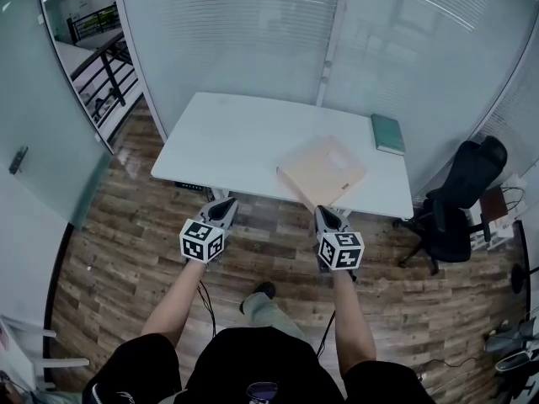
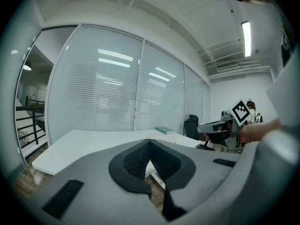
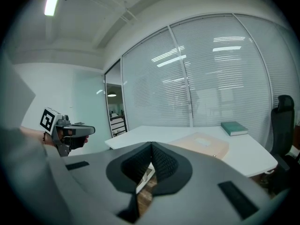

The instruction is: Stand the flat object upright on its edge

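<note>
A flat tan board (image 1: 320,172) lies on the white table (image 1: 227,141), its corner over the near edge; the right gripper view shows the board (image 3: 201,143) lying flat too. My left gripper (image 1: 225,204) hovers shut and empty just short of the table's near edge, left of the board. My right gripper (image 1: 323,213) is also shut with nothing in it, right below the board's near corner without touching it. In the left gripper view the jaws (image 2: 149,143) meet over the table (image 2: 70,144). The right gripper (image 3: 151,147) points at the board.
A green book (image 1: 388,133) lies at the table's far right corner. A black office chair (image 1: 459,200) stands right of the table. Glass walls with blinds (image 1: 253,32) run behind it. Wood floor (image 1: 118,251) lies under my grippers.
</note>
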The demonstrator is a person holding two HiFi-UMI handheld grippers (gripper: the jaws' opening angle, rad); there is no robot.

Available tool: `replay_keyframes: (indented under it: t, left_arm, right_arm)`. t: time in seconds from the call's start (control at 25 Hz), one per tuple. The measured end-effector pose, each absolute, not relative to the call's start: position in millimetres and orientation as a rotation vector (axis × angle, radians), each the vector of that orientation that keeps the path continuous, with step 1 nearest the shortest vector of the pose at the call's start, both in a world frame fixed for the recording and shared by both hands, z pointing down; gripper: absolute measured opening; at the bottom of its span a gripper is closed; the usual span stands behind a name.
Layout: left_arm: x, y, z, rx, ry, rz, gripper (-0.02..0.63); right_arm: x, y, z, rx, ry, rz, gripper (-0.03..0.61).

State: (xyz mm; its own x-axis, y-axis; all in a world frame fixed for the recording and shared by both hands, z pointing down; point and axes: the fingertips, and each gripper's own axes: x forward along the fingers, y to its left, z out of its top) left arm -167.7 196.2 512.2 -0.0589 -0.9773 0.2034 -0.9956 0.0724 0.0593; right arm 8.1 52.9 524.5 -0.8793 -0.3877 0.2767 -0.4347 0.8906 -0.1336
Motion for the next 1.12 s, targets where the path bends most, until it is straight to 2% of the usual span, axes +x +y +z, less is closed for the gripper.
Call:
replay_keyframes:
  t: [0.52, 1.12]
  left_arm:
    - [-220, 85, 510, 2.118, -2.035, 0.243, 0.019]
    - [-263, -31, 507, 2.253, -1.901, 0.272, 0.019]
  right_arm:
    - [-48, -43, 530, 0.724, -2.795, 0.356, 0.021]
    - [-71, -134, 542, 0.916, -2.735, 0.423, 0.02]
